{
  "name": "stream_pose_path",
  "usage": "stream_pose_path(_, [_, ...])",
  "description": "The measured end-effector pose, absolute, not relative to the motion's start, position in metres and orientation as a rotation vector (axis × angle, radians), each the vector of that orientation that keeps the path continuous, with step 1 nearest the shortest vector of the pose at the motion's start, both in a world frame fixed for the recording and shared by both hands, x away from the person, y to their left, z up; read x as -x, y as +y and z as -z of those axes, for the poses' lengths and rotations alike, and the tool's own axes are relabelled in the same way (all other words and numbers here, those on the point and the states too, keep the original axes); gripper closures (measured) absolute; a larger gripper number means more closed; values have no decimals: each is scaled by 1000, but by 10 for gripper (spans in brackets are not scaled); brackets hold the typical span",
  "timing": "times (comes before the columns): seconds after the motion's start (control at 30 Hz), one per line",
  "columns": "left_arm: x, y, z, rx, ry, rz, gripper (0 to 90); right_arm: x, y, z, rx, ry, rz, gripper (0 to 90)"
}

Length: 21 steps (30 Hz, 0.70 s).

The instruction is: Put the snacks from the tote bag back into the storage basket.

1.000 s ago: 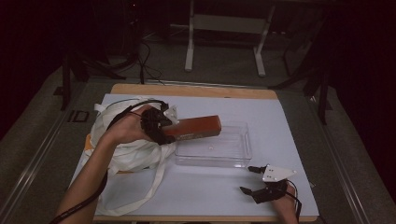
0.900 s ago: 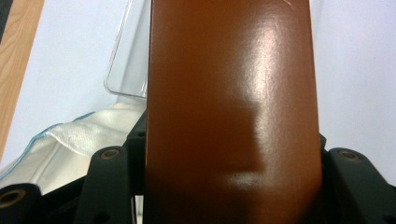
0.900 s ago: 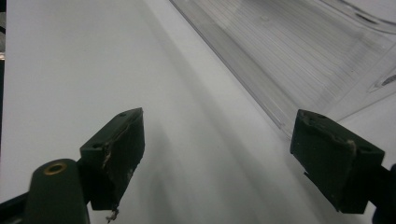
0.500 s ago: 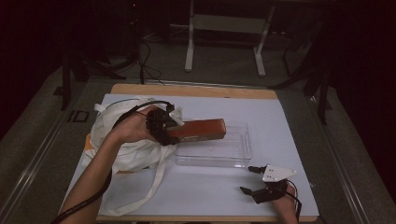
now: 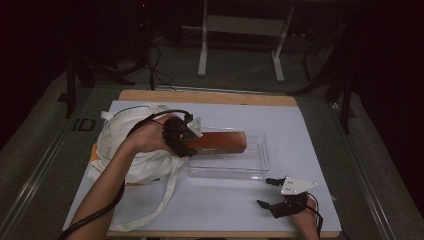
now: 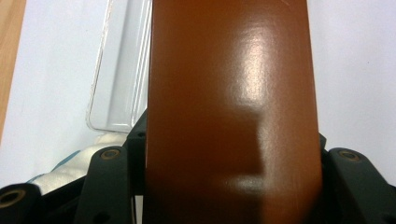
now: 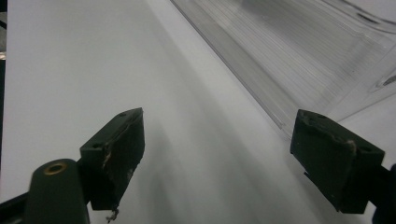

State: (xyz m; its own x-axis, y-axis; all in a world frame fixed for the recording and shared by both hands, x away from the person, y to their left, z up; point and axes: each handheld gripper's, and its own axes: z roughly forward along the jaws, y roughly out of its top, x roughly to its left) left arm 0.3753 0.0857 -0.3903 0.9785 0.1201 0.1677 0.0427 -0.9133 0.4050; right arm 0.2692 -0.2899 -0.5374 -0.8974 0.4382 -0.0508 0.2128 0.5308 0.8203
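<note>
A long brown box (image 5: 220, 141) hangs over the clear plastic tray (image 5: 260, 162) in the high view, with my left gripper (image 5: 186, 139) shut on its left end. Up close in the left gripper view the brown box (image 6: 233, 107) stands between the two black jaws, and a corner of the clear tray (image 6: 116, 88) lies beyond it. My right gripper (image 5: 266, 192) rests open near the table's front edge, right of centre. Its fingers (image 7: 116, 149) are wide apart with nothing between them, and the tray wall (image 7: 299, 60) lies just ahead.
A white cloth bag (image 5: 125, 150) with long straps lies crumpled on the left of the white table cover (image 5: 210, 205), under my left forearm. The wooden table edge (image 5: 210, 96) runs along the back. Stands and cables occupy the dark floor beyond.
My left gripper has carried the brown box slightly rightward, farther over the clear tray. The right gripper has stayed in place.
</note>
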Motion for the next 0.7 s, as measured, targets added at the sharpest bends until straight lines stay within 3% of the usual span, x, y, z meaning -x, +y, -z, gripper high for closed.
stream_pose_path(0.7, [-378, 82, 397, -2720, 57, -234, 437, -269, -290, 537, -546, 2523, -1300, 177])
